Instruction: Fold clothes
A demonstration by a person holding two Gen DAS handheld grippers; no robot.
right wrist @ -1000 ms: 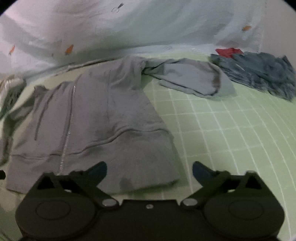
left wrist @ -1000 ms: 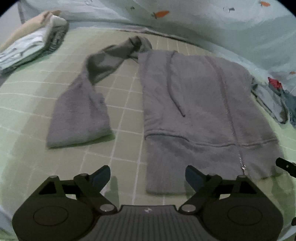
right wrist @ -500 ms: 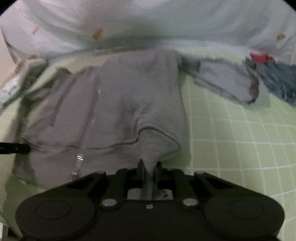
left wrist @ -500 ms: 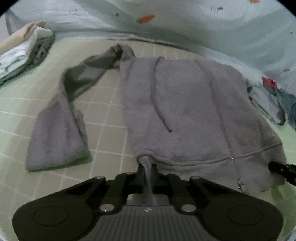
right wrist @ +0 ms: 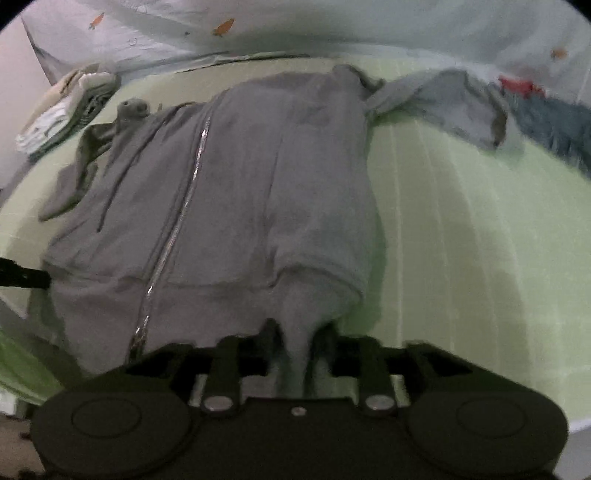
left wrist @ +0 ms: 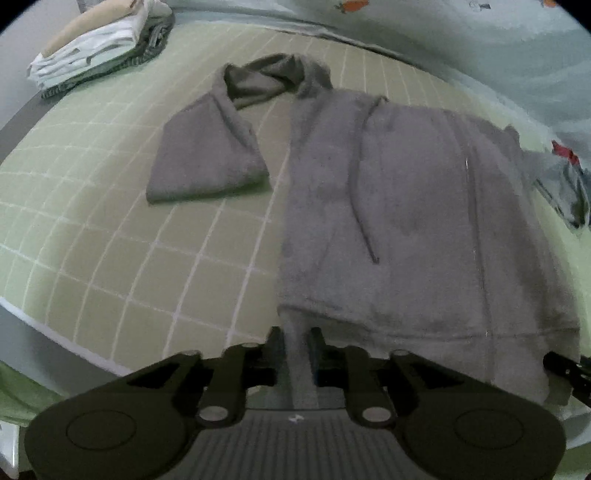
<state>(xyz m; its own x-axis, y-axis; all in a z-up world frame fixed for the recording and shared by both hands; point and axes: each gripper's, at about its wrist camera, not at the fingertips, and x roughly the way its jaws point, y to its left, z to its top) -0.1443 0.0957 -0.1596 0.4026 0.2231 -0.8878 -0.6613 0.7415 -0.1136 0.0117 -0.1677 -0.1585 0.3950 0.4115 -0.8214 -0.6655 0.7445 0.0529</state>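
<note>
A grey zip-up hoodie (left wrist: 406, 221) lies front up on a green checked sheet (left wrist: 110, 240). Its left sleeve (left wrist: 207, 158) is folded beside the body. My left gripper (left wrist: 297, 339) is shut on the hem at the hoodie's left bottom corner. My right gripper (right wrist: 299, 332) is shut on the hem at the right bottom corner of the hoodie (right wrist: 240, 184). Both corners are lifted and pulled towards me. The right sleeve (right wrist: 443, 107) stretches out to the right. The zip (right wrist: 184, 206) runs down the middle. The tip of the other gripper shows at each view's edge.
A stack of folded clothes (left wrist: 99, 44) sits at the far left of the sheet; it also shows in the right wrist view (right wrist: 62, 110). A pile of blue and red clothes (right wrist: 546, 114) lies at the far right. A pale printed sheet (right wrist: 295, 29) hangs behind.
Both grippers went from open above the hem to shut on its two bottom corners. They have since pulled back and up, so the hoodie's lower part is stretched towards me.
</note>
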